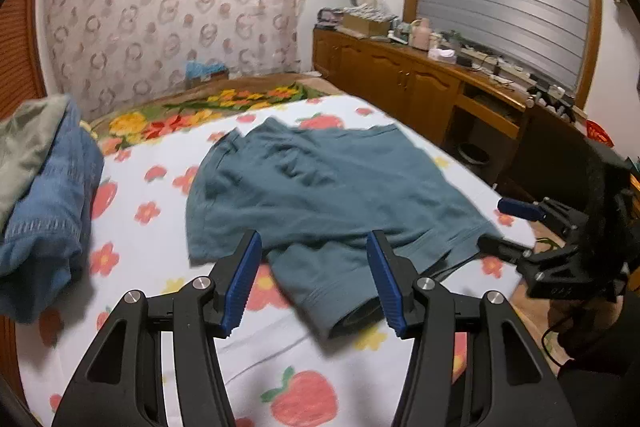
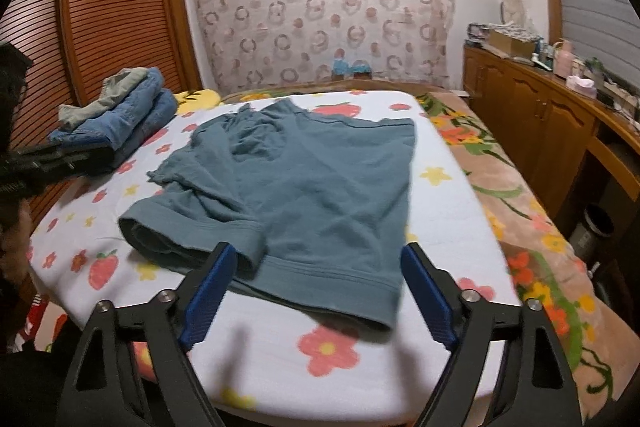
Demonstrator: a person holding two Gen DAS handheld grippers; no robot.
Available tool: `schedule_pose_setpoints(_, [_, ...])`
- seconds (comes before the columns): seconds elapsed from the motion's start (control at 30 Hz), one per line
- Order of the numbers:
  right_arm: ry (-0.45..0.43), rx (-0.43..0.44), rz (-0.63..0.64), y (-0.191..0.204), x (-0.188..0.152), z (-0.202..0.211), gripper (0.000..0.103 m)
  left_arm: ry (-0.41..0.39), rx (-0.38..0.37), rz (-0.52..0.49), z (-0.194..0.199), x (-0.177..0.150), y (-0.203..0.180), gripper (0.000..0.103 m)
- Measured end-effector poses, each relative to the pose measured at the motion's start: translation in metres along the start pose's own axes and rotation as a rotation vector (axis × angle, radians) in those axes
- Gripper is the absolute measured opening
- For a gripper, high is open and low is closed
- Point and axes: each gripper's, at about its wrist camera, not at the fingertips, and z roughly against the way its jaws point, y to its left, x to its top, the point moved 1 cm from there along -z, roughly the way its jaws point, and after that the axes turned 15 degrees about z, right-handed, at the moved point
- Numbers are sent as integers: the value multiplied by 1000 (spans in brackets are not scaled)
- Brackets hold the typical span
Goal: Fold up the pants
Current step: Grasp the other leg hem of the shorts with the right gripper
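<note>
Teal pants lie folded over on a white bed sheet printed with flowers and strawberries. One cuffed leg end points toward me. In the left wrist view my left gripper hovers open just above that cuff, its blue pads on either side and not pressing the cloth. My right gripper shows at the right, by the pants' other corner. In the right wrist view the pants fill the middle, and my right gripper stands wide open over the near hem. The left gripper's black body shows at the left edge.
A stack of folded denim and grey-green clothes sits on the bed's left side. A floral blanket runs along the right edge. Beyond it stand a wooden cabinet with clutter on top and a waste bin. A louvred wardrobe is at the left.
</note>
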Motion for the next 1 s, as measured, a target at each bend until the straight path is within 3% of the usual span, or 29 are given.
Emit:
schedule_pose_setpoints(0.4, [23, 125, 49, 10, 5, -17, 65, 45, 8, 35, -8, -28, 22, 56])
schedule_pose_setpoints(0.7, [81, 174, -6, -14, -7, -20, 50, 83, -23, 22, -8, -45, 19, 56])
schedule_pose_setpoints(0.87, [82, 188, 2, -17, -1, -17, 22, 114, -44, 3, -16, -51, 9, 56])
schedule_pose_setpoints(1.0, [55, 195, 1, -15, 5, -13, 12, 120, -53, -5, -22, -50, 4, 56])
